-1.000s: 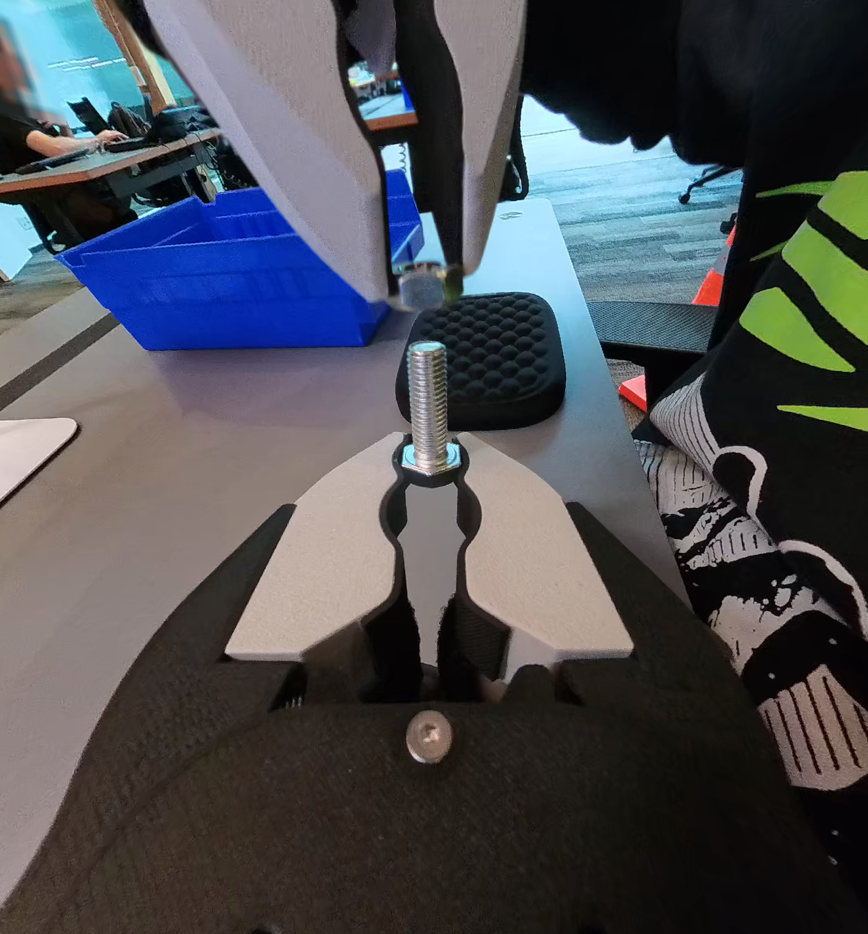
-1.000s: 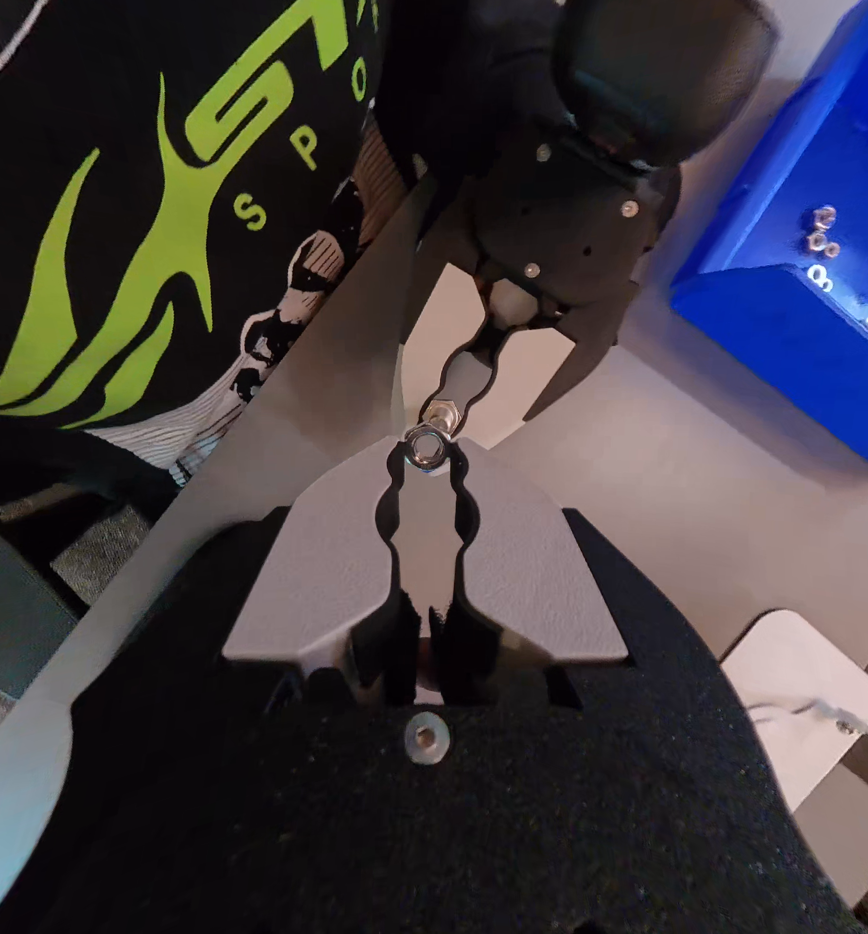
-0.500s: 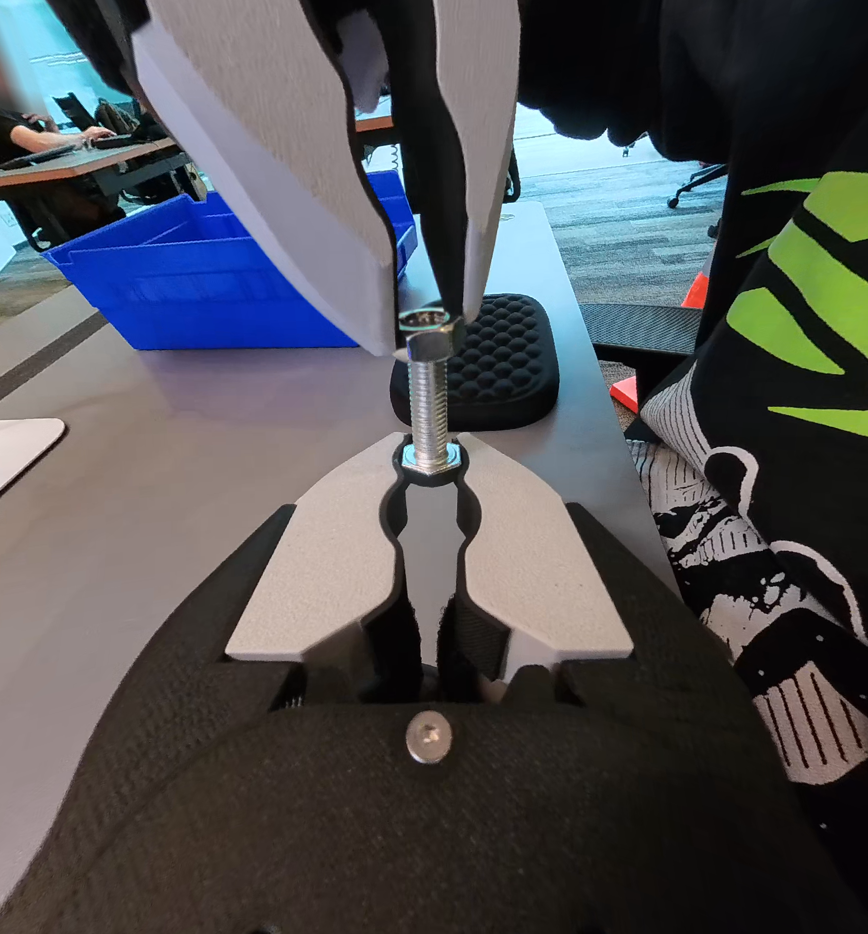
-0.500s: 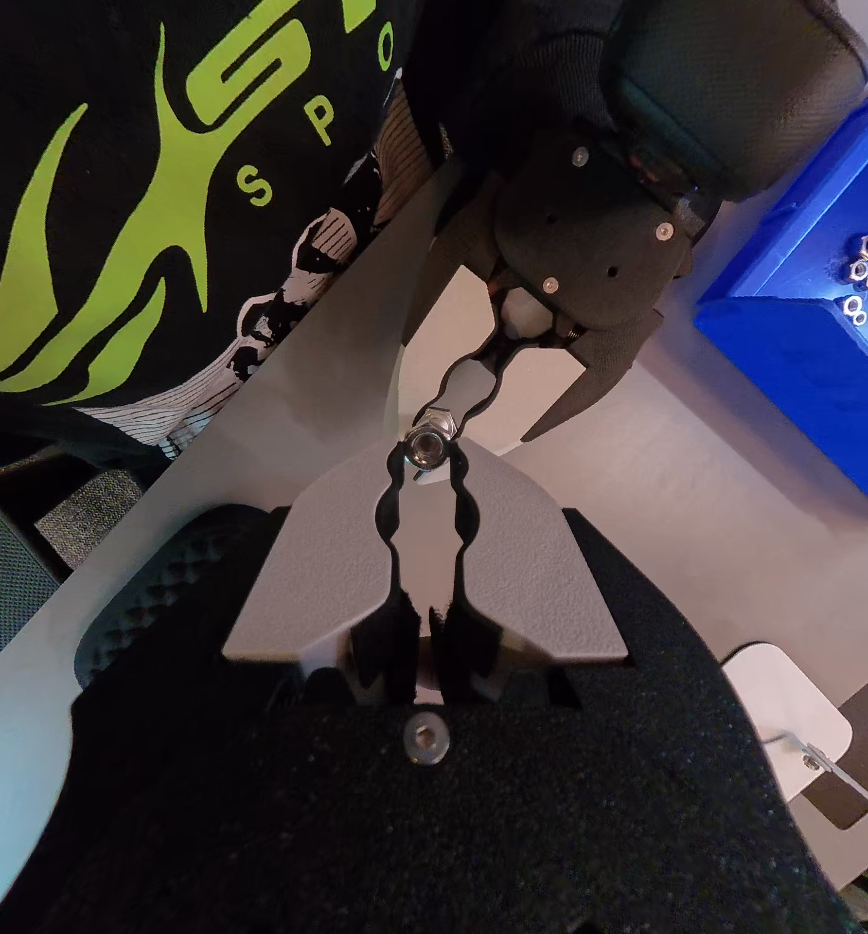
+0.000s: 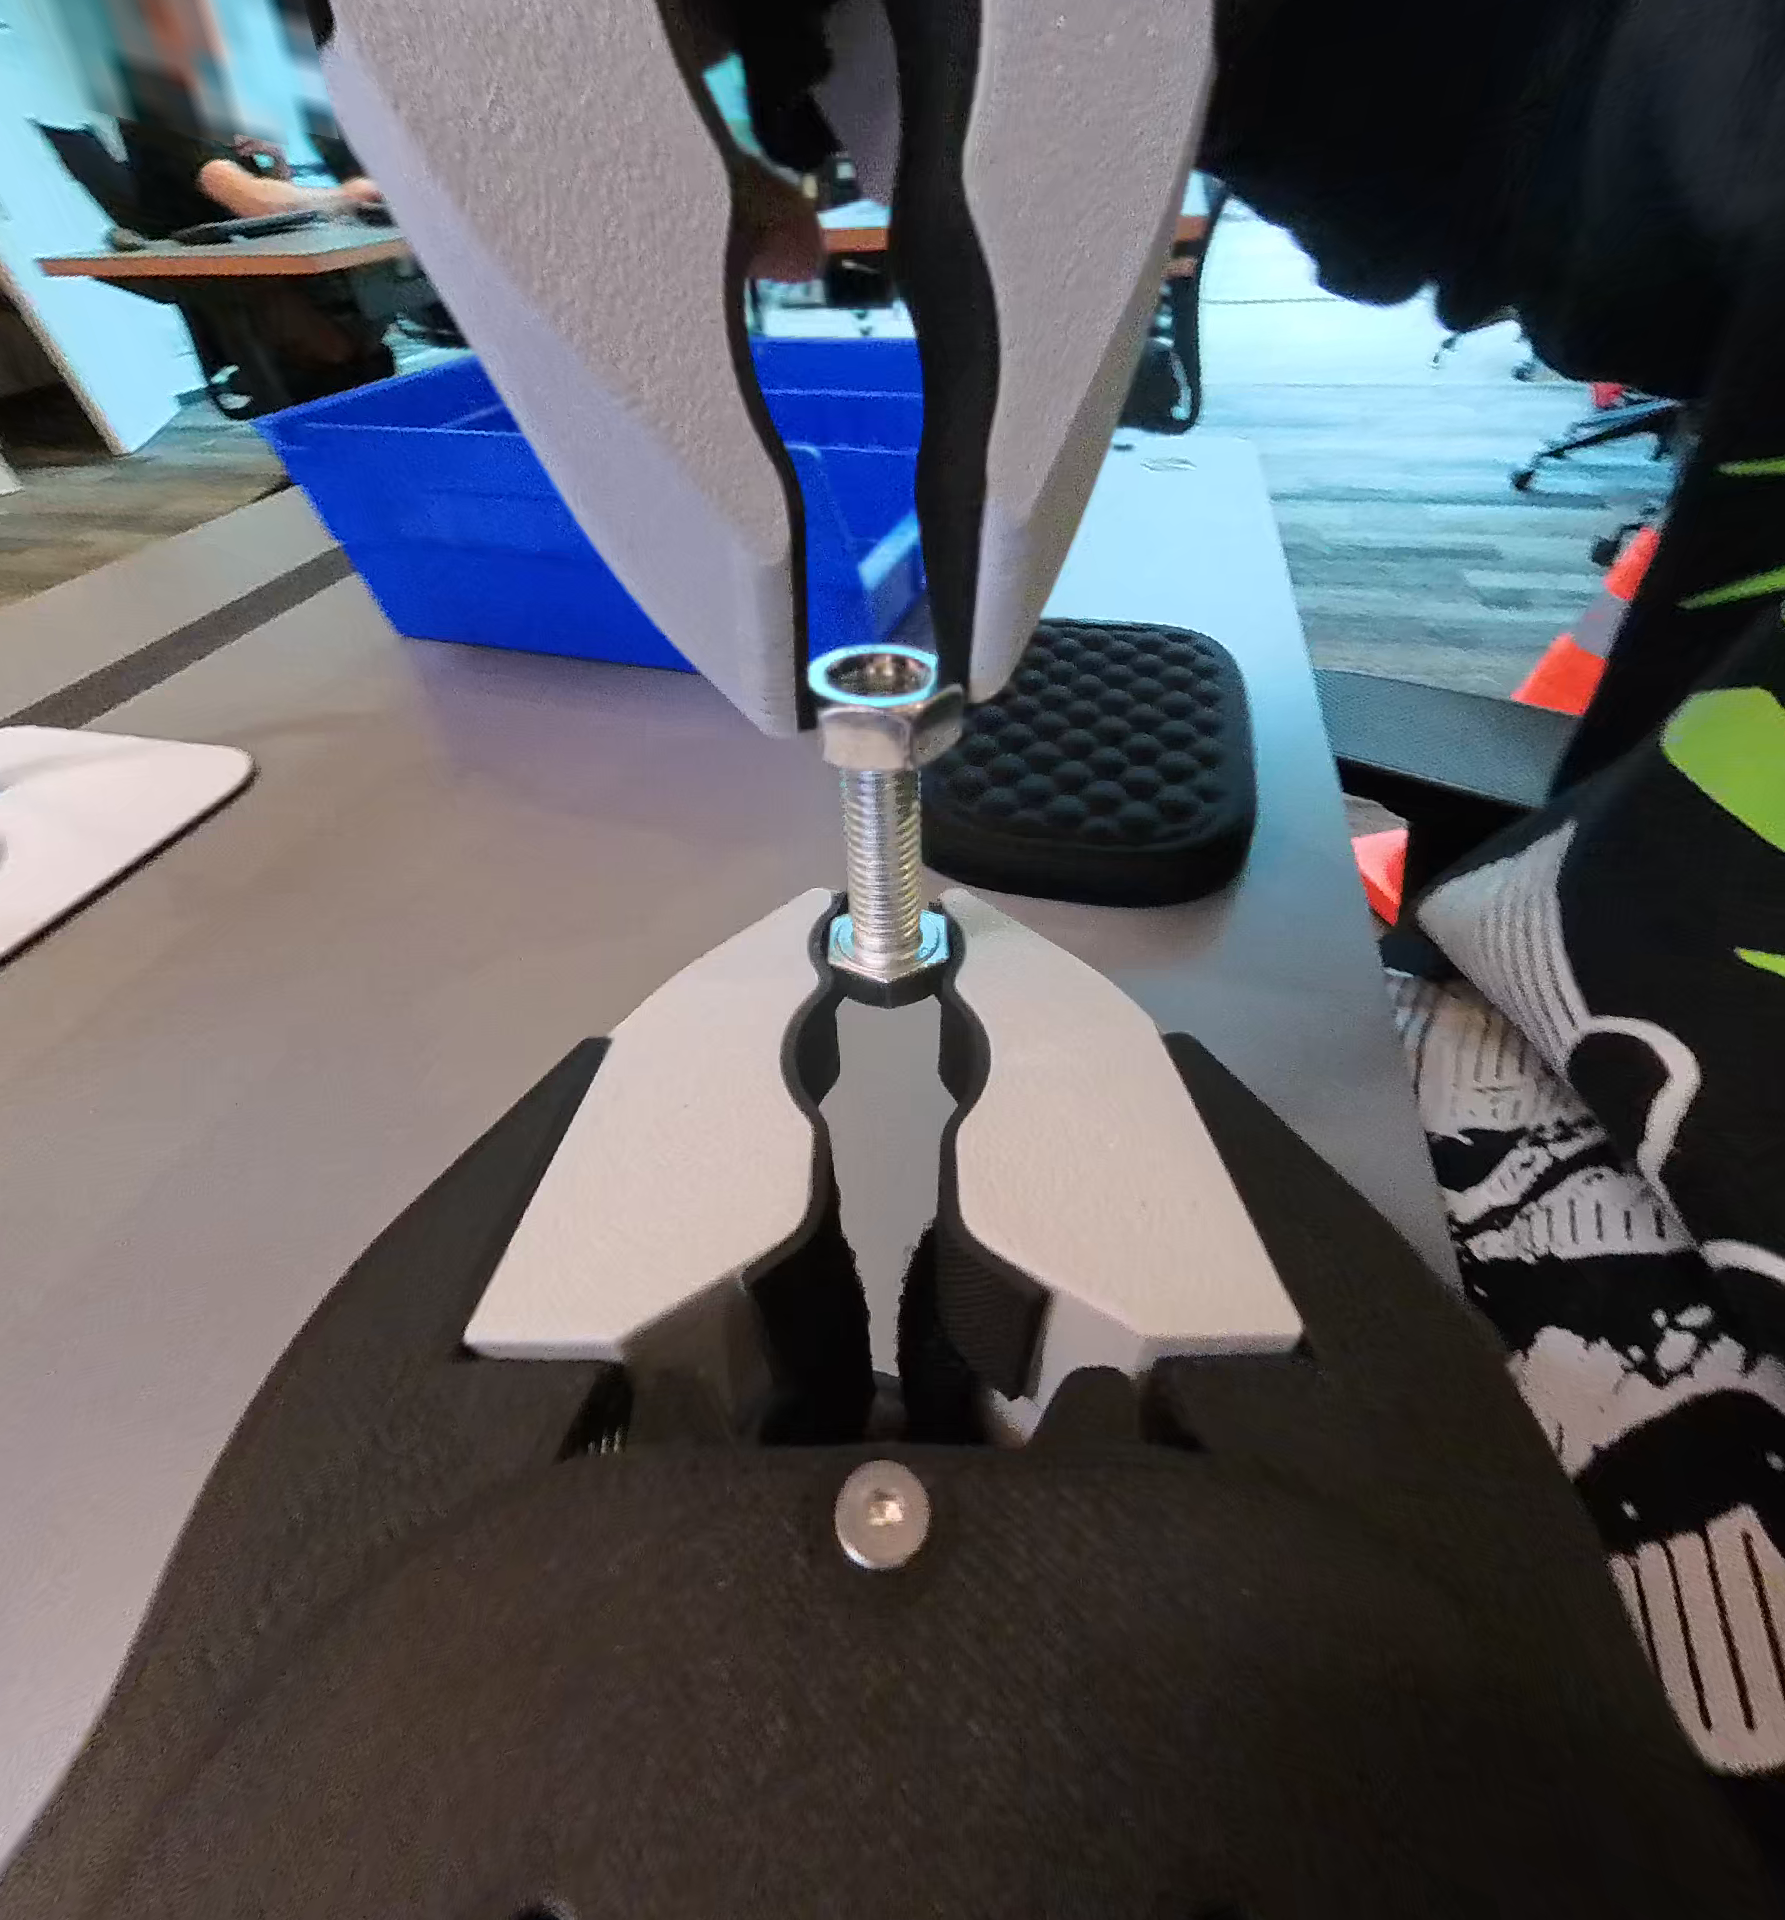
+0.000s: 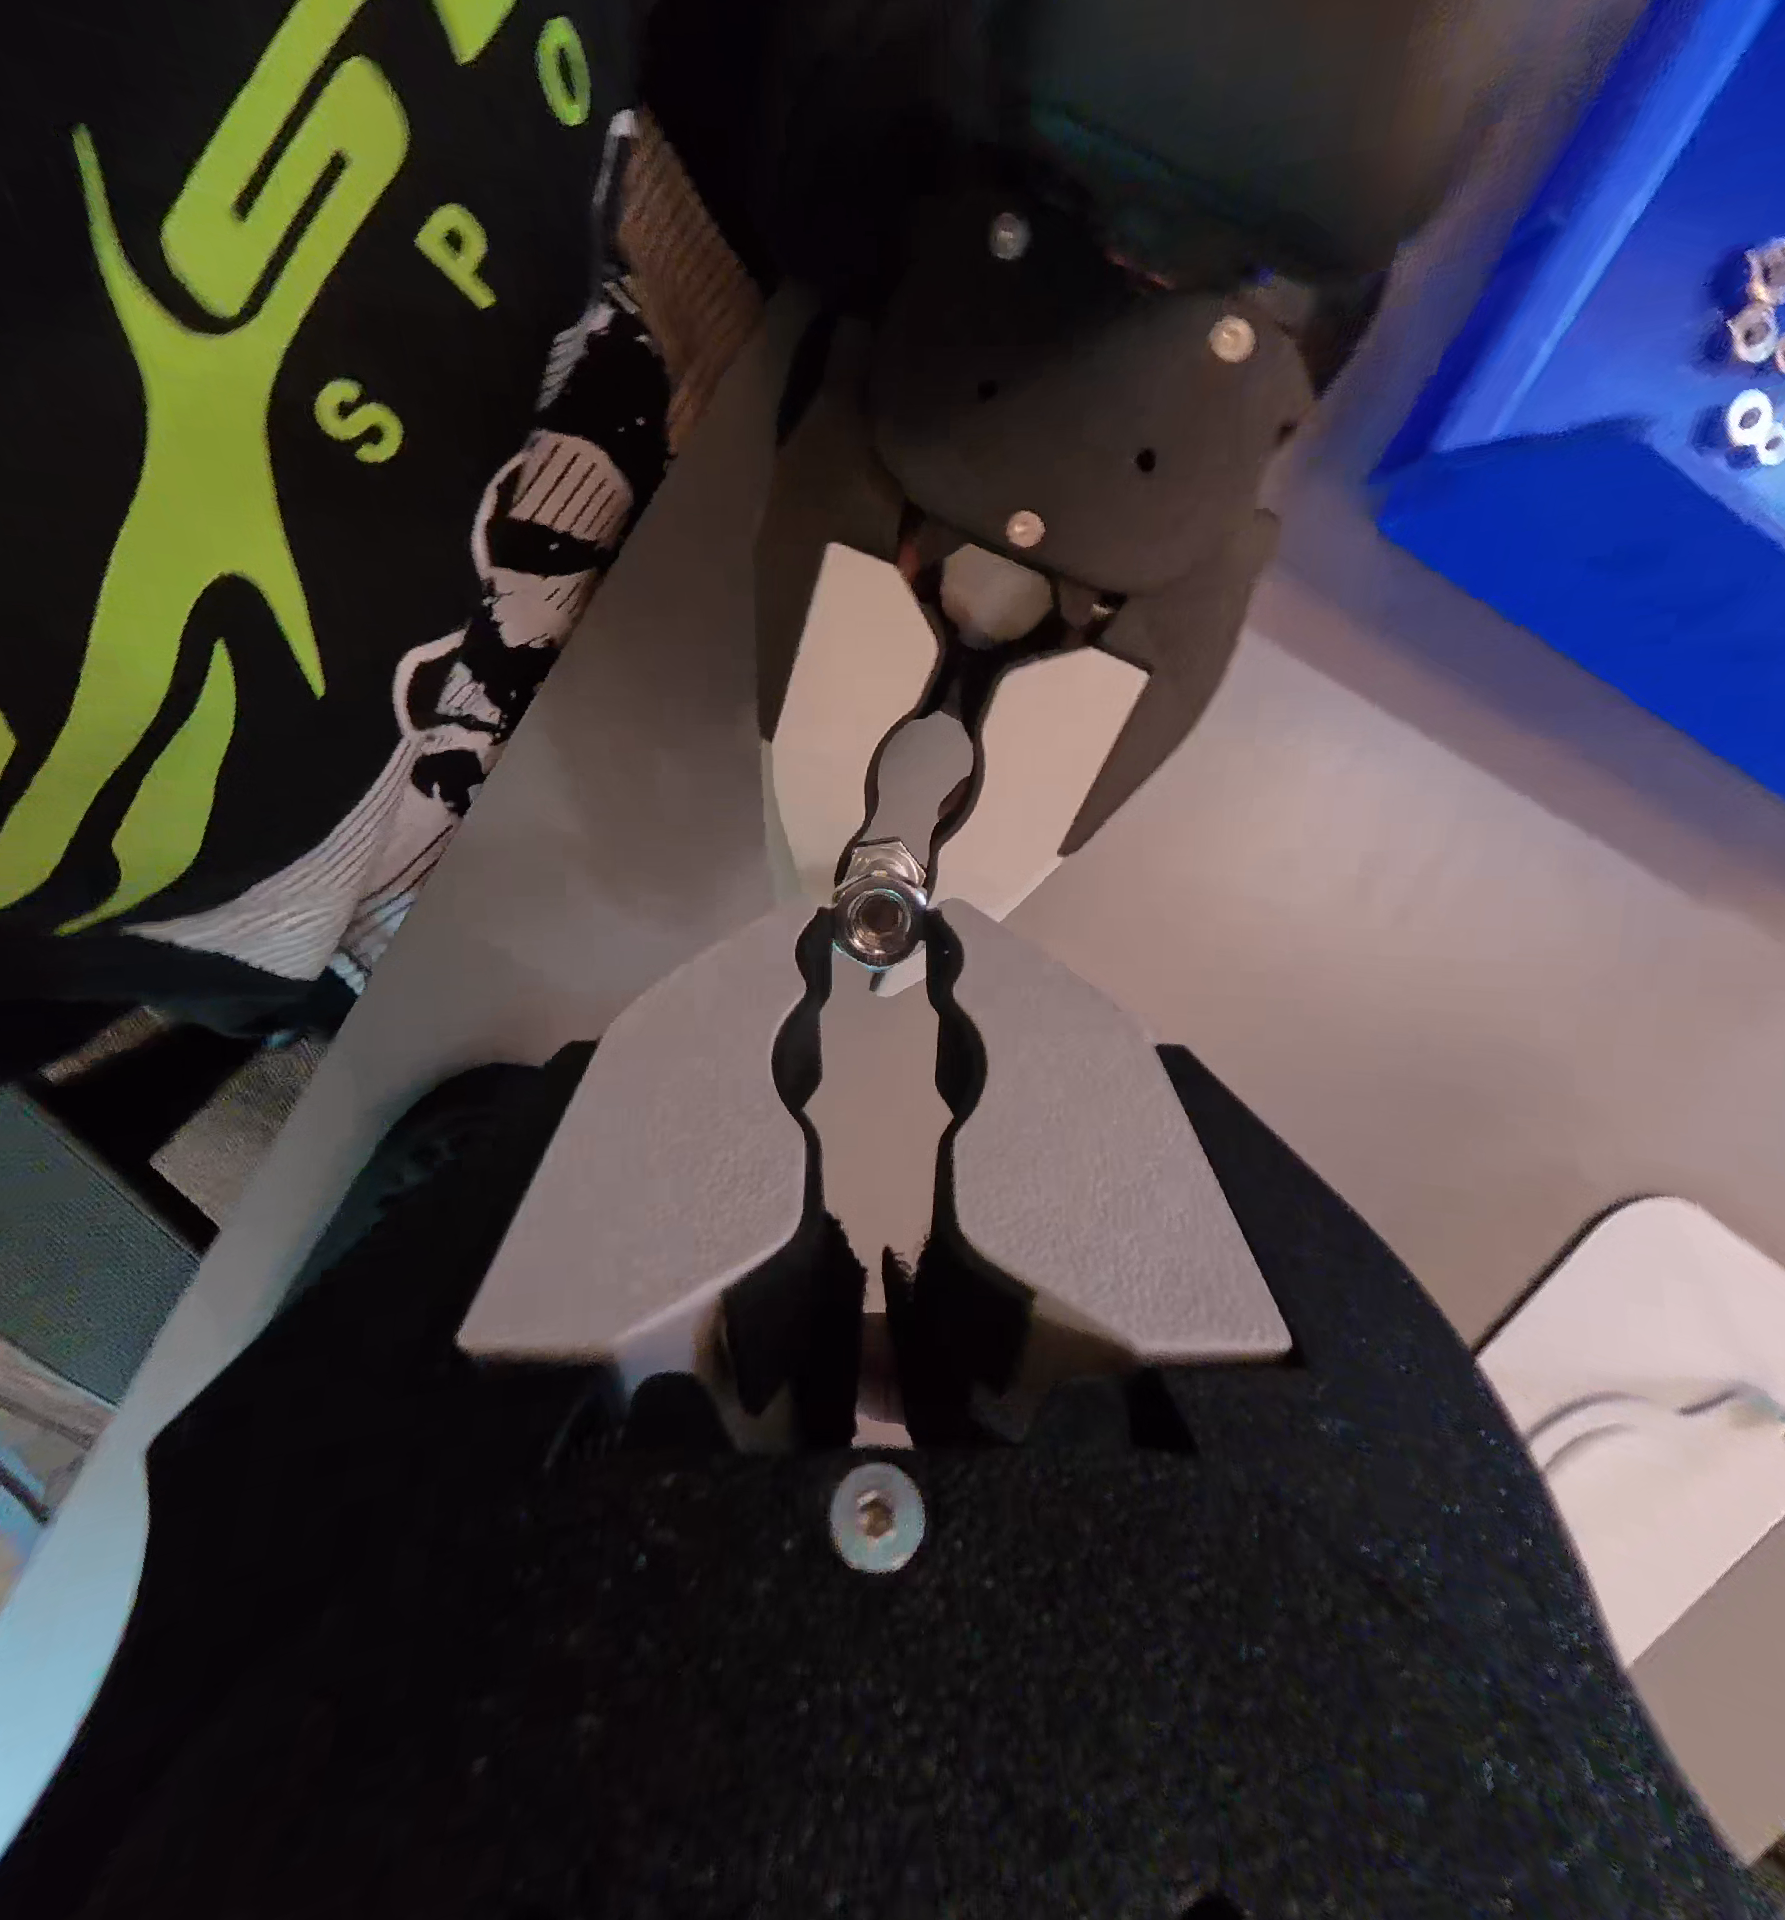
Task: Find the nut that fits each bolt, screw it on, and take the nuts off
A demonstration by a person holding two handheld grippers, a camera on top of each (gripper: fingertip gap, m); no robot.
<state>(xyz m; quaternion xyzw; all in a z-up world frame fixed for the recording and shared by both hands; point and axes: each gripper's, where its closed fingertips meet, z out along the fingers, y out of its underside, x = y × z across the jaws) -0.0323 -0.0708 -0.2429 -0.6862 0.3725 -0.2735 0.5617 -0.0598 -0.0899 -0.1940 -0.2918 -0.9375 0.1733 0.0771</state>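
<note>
My left gripper [image 5: 886, 951] clamps the bolt [image 5: 880, 868] upright by its head; my right gripper [image 6: 877, 925] pinches 1 nut [image 5: 883, 707] onto its tip. The shirt [image 6: 192, 364] bears lettering.

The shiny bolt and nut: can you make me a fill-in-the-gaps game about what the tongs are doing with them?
1. The left tongs grip the silver threaded bolt by its ____.
2. The bolt's threaded end points ____.
3. The right tongs hold a silver hexagonal ____ at the bolt's top end.
4. The loose spare nuts lie inside the ____ plastic bin.

Missing words: head; up; nut; blue
</note>
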